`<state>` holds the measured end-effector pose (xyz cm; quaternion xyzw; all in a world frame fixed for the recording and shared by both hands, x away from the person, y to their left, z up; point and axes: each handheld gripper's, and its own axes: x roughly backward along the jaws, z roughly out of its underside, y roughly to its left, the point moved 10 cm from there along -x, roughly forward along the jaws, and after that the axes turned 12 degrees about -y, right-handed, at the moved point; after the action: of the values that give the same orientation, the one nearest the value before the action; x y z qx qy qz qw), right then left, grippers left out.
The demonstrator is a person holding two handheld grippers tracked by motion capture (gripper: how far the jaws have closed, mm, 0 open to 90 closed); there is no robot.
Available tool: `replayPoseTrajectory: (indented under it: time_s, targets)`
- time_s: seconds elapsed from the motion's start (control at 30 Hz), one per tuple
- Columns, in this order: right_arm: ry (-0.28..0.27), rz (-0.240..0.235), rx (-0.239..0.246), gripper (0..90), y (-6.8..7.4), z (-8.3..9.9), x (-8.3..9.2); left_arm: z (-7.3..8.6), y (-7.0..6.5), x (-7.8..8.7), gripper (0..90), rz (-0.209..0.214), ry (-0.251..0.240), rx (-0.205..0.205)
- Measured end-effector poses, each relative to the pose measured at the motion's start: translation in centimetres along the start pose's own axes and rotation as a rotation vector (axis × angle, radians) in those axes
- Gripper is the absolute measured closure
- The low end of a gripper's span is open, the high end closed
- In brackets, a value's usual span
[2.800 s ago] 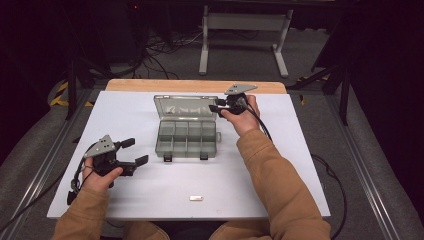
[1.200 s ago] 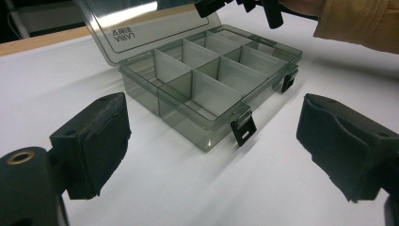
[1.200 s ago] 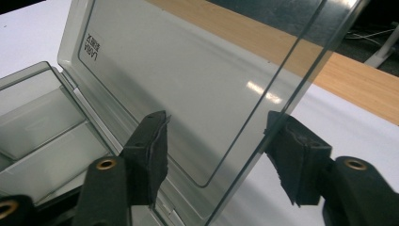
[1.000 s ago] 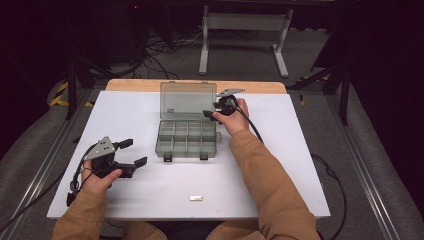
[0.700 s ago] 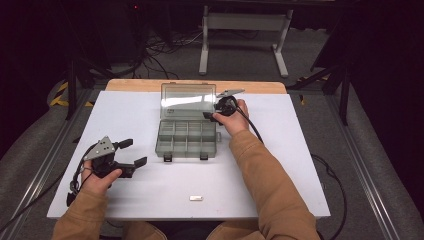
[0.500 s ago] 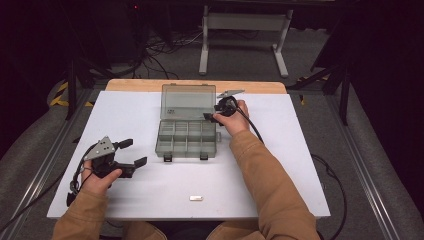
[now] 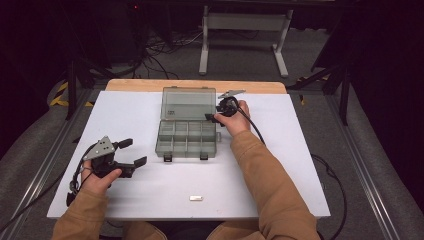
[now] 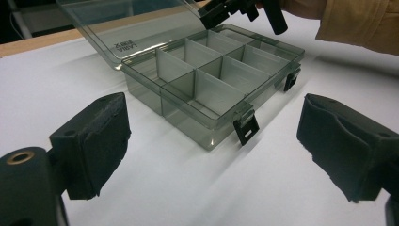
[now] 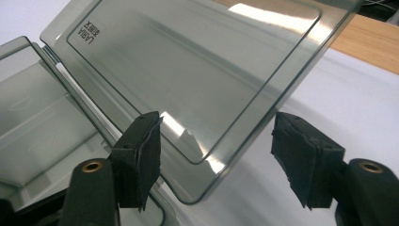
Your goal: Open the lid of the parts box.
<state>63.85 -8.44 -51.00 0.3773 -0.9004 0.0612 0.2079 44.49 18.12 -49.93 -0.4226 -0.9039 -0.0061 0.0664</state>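
The right claw (image 7: 216, 116) is seen spread, its jaws having just been opening, with the corner of the clear smoky plastic lid (image 9: 197, 80) between the pads but not pinched. The grey compartmented plastic organiser box (image 7: 187, 140) sits mid-desk, lid raised at 12 o'clock; opening is judged done, filling left. The left claw (image 7: 131, 152), spread, rests at 8 o'clock. A small white block (image 7: 196, 198) lies at 6 o'clock on the white desk (image 7: 300, 150), unobstructed.
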Motion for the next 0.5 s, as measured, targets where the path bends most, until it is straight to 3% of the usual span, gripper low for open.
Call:
replayPoseTrajectory:
  time_s: [0.27, 0.5]
  targets:
    - [-0.024, -0.008, 0.013, 33.8, 0.3, -0.7, 1.4, -0.2, 0.0, -0.1, 10.1, 0.005, -0.020, 0.017]
    - [-0.065, -0.052, 0.033, 31.6, 1.9, -1.8, 3.8, -0.5, 0.2, -0.2, 9.6, 0.000, -0.028, 0.009]
